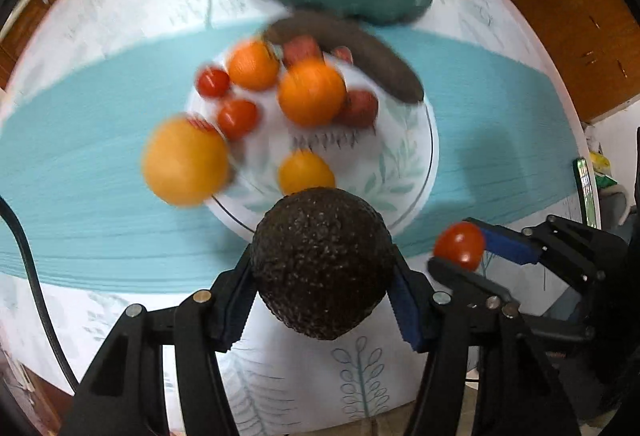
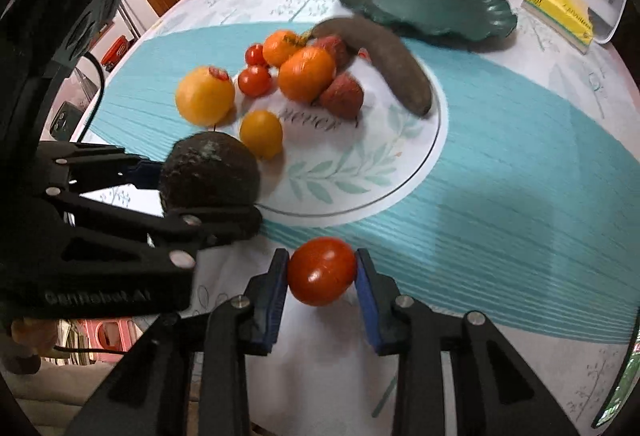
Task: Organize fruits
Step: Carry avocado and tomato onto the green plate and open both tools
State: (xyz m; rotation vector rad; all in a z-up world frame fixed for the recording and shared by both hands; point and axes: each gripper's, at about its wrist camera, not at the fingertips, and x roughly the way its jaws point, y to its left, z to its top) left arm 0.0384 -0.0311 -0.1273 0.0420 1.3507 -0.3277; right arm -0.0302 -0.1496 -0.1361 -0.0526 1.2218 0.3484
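Left gripper [image 1: 322, 296] fingers clamp an avocado [image 1: 322, 262] by the white plate [image 2: 400, 172]; right gripper [image 2: 322, 290] fingers clamp a tomato [image 2: 322, 270] over the worktop [image 2: 520, 236]; squeezing harder could bruise either; loosening might drop them.

Bright even light, motion-blurred fruit, fisheye bending, dark vignetted corners.

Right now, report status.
Left gripper shut on avocado. Right gripper shut on tomato. Green plate empty, path clear.
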